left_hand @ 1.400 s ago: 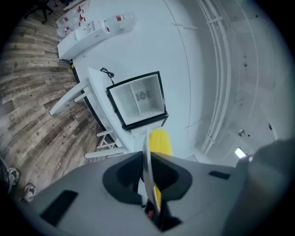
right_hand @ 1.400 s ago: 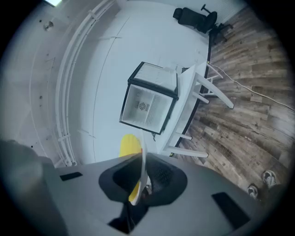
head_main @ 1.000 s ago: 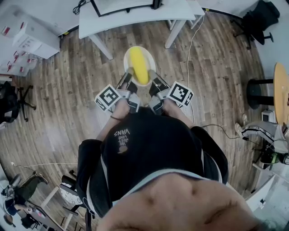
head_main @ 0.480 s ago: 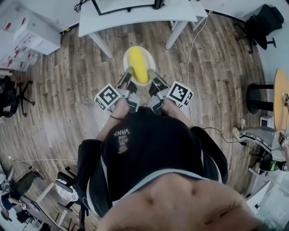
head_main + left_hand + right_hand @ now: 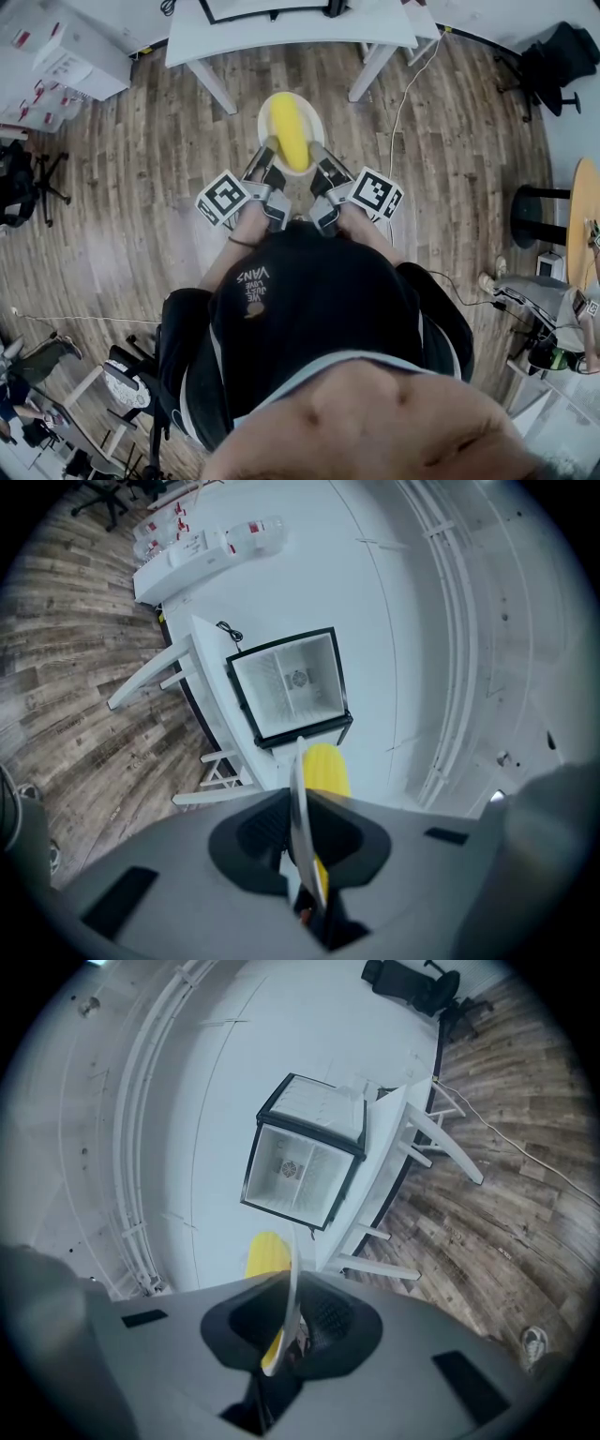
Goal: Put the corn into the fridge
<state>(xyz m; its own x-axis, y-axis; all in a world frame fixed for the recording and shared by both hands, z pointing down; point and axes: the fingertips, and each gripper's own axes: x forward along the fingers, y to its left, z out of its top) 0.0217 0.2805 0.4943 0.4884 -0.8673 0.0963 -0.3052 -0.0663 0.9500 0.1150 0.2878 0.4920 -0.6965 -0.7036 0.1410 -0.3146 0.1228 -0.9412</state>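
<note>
Over the wood floor (image 5: 141, 187), corn (image 5: 290, 133) lying on a white plate (image 5: 265, 120), left gripper (image 5: 267, 156) and right gripper (image 5: 317, 156) each clamped on its rim, fridge (image 5: 291, 682) on a table (image 5: 281, 33) ahead.

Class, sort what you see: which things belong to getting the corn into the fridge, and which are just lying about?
Part of the job: corn; plate under it, rim clamped by the left gripper and right gripper; open fridge.
Just lying about: office chair; white boxes; round wooden table.
</note>
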